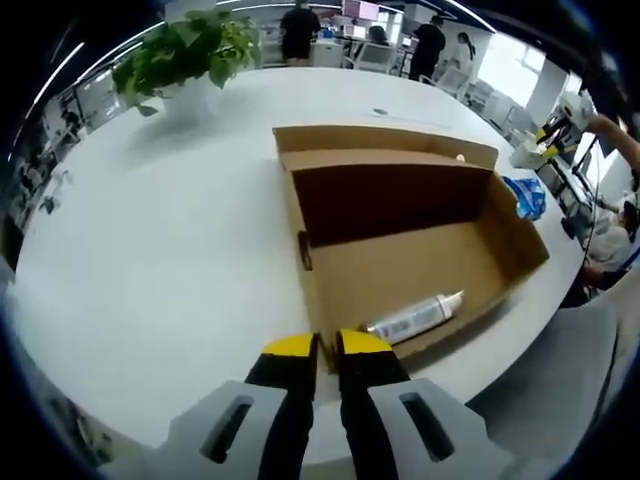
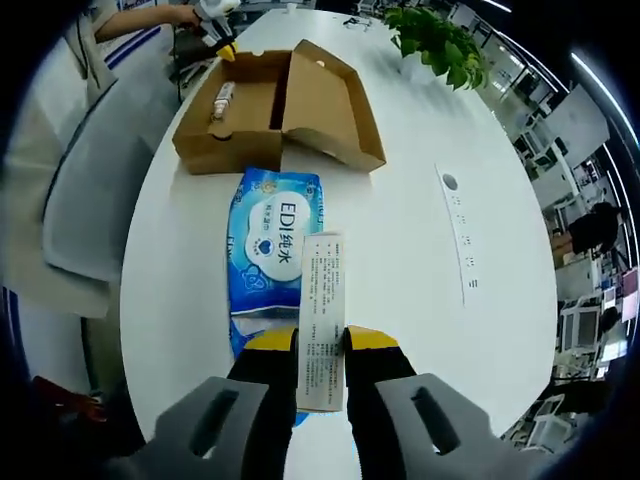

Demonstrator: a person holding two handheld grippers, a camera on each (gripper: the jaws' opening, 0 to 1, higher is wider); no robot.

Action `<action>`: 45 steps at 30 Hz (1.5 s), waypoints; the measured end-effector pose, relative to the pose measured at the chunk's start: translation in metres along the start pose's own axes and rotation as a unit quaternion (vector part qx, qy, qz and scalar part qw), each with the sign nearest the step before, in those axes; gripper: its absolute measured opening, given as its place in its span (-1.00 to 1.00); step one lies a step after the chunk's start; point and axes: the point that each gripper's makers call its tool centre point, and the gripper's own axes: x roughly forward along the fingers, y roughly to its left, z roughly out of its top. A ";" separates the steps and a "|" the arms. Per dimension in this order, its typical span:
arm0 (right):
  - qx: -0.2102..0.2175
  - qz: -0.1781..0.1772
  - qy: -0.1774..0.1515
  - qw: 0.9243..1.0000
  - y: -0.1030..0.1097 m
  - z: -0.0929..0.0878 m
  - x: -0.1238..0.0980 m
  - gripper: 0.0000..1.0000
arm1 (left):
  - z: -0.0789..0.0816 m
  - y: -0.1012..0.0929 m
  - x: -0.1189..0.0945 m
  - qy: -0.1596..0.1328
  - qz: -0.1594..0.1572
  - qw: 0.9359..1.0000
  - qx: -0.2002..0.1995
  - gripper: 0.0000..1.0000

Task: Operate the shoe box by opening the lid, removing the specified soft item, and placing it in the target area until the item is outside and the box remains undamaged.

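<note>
The brown cardboard shoe box [image 1: 400, 265] stands on the white table with its lid [image 1: 385, 145] folded back. A white tube [image 1: 415, 318] lies inside near the front wall. My left gripper [image 1: 327, 345] is shut on the box's near corner wall. In the right gripper view the same box [image 2: 235, 130] lies far ahead, the left gripper [image 2: 222, 45] at its far end. My right gripper [image 2: 321, 340] is shut on a soft blue wipes pack [image 2: 268, 250], outside the box; its white printed label [image 2: 322, 300] runs down between the jaws. The blue pack [image 1: 527, 195] also peeks past the box's right side.
A potted plant [image 1: 190, 50] stands at the table's far end, also seen as the plant [image 2: 440, 40]. A round socket cover [image 2: 449, 183] sits in the tabletop. A grey chair [image 2: 95, 190] and a seated person [image 2: 110, 30] are beside the table edge. People stand in the background.
</note>
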 end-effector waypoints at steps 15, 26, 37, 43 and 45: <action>-0.004 0.016 0.030 0.999 -0.009 -0.037 0.028 -0.70 | 0.000 0.000 0.001 0.014 0.006 1.000 0.003 -0.91; -0.003 0.020 0.043 0.999 -0.015 -0.062 0.046 -0.70 | -0.001 0.001 0.003 0.029 0.013 0.999 0.012 -0.92; -0.022 0.025 0.059 0.998 -0.008 -0.076 0.053 -0.70 | -0.001 0.001 0.003 0.038 0.020 0.999 0.017 -0.92; -0.027 0.019 0.058 0.998 -0.012 -0.076 0.053 -0.69 | 0.000 0.002 0.004 0.041 0.021 0.999 0.018 -0.92; -0.026 0.017 0.057 0.998 -0.013 -0.075 0.053 -0.69 | 0.000 0.002 0.004 0.041 0.021 0.999 0.019 -0.92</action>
